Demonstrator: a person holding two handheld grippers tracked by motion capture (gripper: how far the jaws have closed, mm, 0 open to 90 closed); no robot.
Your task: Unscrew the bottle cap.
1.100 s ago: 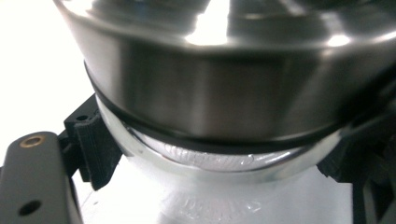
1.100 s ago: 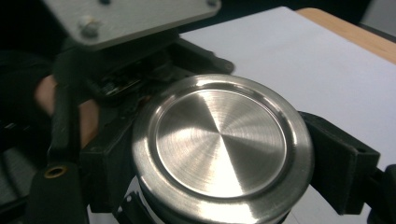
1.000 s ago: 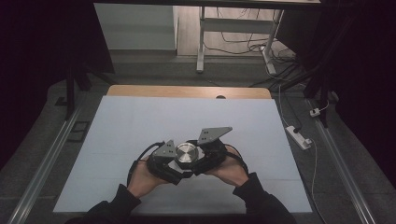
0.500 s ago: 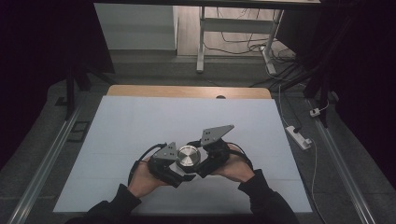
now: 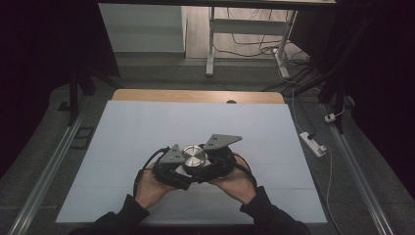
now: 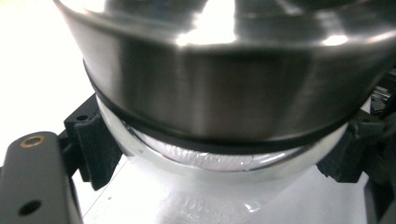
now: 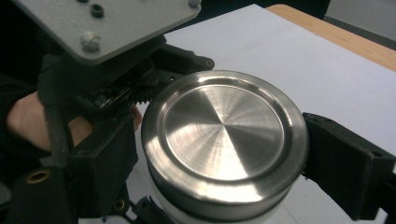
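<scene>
Steel-lidded jar (image 5: 194, 157) near the front middle of the white table (image 5: 122, 132), left gripper (image 6: 215, 163) pinching its clear lower body, right gripper (image 7: 219, 154) astride the lid (image 7: 224, 135), jaws just closing, seemingly touching its rim.

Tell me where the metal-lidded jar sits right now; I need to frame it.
In the high view the jar is at the near middle of the white table, between the left gripper and the right gripper.
</scene>
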